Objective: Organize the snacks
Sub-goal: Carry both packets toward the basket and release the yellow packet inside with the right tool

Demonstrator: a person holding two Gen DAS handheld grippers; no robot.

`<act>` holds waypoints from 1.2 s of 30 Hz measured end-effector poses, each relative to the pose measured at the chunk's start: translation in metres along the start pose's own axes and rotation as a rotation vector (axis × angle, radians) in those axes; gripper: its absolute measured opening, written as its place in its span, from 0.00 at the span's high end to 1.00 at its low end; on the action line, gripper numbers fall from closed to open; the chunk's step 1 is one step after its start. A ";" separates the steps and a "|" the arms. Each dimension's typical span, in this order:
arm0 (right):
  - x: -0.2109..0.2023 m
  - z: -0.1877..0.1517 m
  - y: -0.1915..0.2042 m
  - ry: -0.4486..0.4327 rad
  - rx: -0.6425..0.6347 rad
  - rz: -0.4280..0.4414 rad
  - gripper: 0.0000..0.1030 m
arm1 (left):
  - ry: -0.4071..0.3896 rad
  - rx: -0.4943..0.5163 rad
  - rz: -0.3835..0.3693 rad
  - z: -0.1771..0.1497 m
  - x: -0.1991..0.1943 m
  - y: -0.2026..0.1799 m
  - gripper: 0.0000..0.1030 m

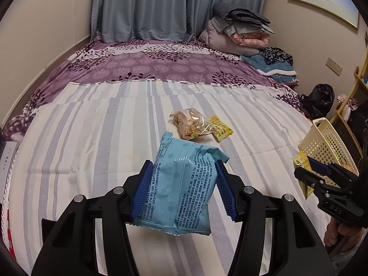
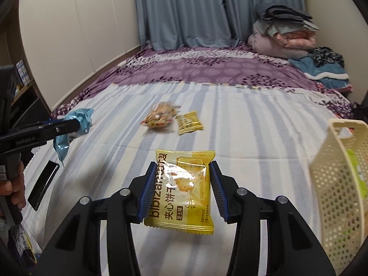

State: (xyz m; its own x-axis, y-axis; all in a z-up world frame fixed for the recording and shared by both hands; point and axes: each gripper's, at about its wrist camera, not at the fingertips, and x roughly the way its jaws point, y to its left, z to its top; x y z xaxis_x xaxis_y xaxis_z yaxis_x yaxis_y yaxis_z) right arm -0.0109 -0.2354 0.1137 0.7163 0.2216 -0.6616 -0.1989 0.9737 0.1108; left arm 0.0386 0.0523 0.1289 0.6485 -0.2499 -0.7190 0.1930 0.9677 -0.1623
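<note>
Blue ribbed pads of the left gripper (image 1: 184, 188) clamp one pale blue snack packet (image 1: 181, 184), lifted above the striped sheet (image 1: 92, 138). The right gripper (image 2: 180, 189) clenches one yellow biscuit packet (image 2: 184, 191), just beside the cream basket (image 2: 338, 184). Two snacks lie on the bed: one clear bag (image 1: 192, 124), one small yellow sachet (image 1: 222, 128), touching.

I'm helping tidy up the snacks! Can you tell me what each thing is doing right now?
Blue snack packet: held up off the bed between the left gripper fingers.
Yellow cracker packet: held up, pinched by the right gripper.
Clear snack bag: lying on the bed.
Small yellow packet: lying beside it, touching.
Cream basket: tilted, snacks already inside.
</note>
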 end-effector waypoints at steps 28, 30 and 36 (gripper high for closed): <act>-0.145 -0.041 -0.231 -0.223 0.404 -0.365 0.55 | -0.022 0.206 -0.146 0.024 -0.015 -0.147 0.45; -0.149 -0.045 -0.242 -0.227 0.428 -0.383 0.55 | -0.021 0.225 -0.154 0.024 -0.015 -0.158 0.45; -0.153 -0.062 -0.265 -0.222 0.504 -0.402 0.51 | -0.012 0.269 -0.184 0.027 -0.015 -0.188 0.45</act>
State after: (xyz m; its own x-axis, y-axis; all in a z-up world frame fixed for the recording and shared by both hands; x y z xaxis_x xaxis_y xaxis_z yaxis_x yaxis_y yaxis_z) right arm -0.1093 -0.5303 0.1402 0.8005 -0.2098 -0.5614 0.4088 0.8761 0.2555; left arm 0.0128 -0.1265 0.1887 0.5931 -0.4217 -0.6858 0.4942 0.8632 -0.1034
